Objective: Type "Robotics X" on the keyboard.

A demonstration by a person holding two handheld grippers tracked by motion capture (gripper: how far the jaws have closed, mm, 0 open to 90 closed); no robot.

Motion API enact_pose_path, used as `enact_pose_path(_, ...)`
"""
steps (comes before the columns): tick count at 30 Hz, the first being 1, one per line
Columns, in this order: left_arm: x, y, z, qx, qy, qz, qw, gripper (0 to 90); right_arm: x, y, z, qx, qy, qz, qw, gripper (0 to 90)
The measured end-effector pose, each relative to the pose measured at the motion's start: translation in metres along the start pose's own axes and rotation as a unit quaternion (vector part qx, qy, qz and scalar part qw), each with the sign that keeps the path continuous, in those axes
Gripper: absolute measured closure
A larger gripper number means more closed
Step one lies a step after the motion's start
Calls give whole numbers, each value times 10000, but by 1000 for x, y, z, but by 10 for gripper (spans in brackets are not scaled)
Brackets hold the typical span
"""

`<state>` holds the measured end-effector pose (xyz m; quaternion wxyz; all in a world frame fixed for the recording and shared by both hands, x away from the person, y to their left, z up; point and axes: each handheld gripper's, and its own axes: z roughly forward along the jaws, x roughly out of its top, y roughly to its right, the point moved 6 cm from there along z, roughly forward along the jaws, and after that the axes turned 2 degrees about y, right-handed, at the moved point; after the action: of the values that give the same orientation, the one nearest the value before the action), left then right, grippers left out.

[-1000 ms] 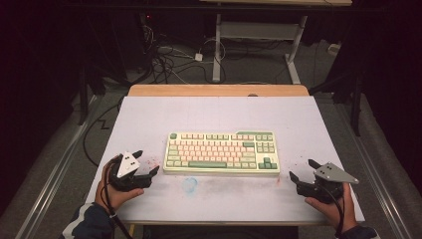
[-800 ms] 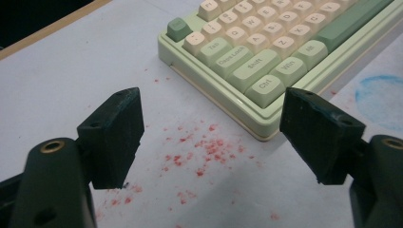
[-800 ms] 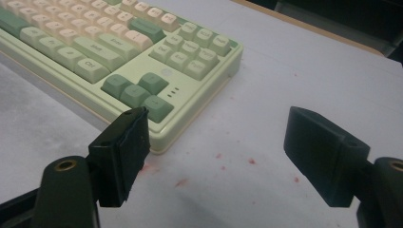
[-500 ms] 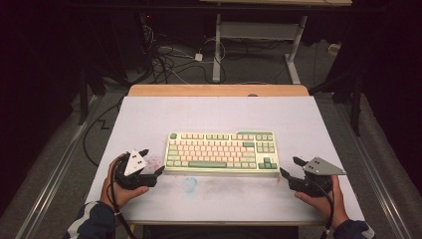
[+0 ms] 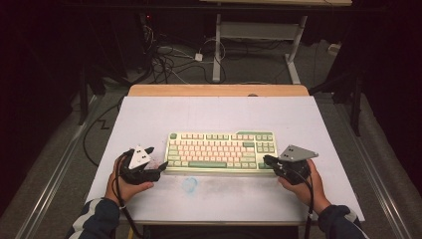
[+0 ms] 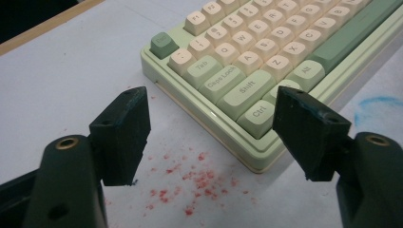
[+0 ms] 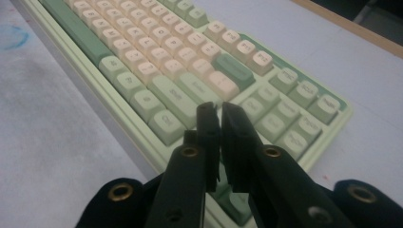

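Two grippers flank one mechanical keyboard (image 5: 221,151), which lies flat on the white table cover (image 5: 149,114) with its long axis running side to side across the person's front. The left gripper (image 5: 158,167) sits just off the keyboard's left short end, near the front corner; in the left gripper view its jaws stand spread wide, the Ctrl corner of the keyboard (image 6: 256,114) lying ahead and between them, apart from both. The right gripper (image 5: 266,160) is at the keyboard's right front corner, its jaws pressed together with nothing between, their tips over the low right keys (image 7: 166,126); whether they touch a key I cannot tell.

Both hands look about equally near, one per end. I would judge the left is set to close on the near-left corner or nudge that end. Beyond the keyboard the cover is bare up to the wooden table edge (image 5: 219,90), so there is room to push it away; red specks (image 6: 199,183) and a blue smear (image 5: 189,184) mark the cover on its near side.
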<state>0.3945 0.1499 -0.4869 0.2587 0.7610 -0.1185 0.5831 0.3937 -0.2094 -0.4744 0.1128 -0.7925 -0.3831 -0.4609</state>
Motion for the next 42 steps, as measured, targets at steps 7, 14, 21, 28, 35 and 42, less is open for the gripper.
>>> enact_pose_path(7, 1, 0, 2, -23, -21, -95, 10000, 315, 19, -8, 27, 228, -96, -185, 9995, 900)
enact_pose_path(14, 3, 0, 1, -19, -39, -103, 9999, 359, 24, -20, 46, 371, -338, -363, 9981, 900)
enact_pose_path(21, -1, 2, -5, -72, -164, -80, 9998, 418, 19, -22, 51, 361, -453, -391, 9976, 900)
enact_pose_path(28, -3, 5, -10, -172, -326, -81, 9993, 637, 15, -22, 52, 365, -445, -390, 9976, 900)
enact_pose_path(35, -4, 17, -1, -306, -674, 142, 9972, 850, 14, -22, 52, 344, -391, -352, 9980, 900)
enact_pose_path(42, 3, 28, 11, -416, -672, 249, 9966, 872, 14, -22, 52, 339, -390, -384, 9979, 900)
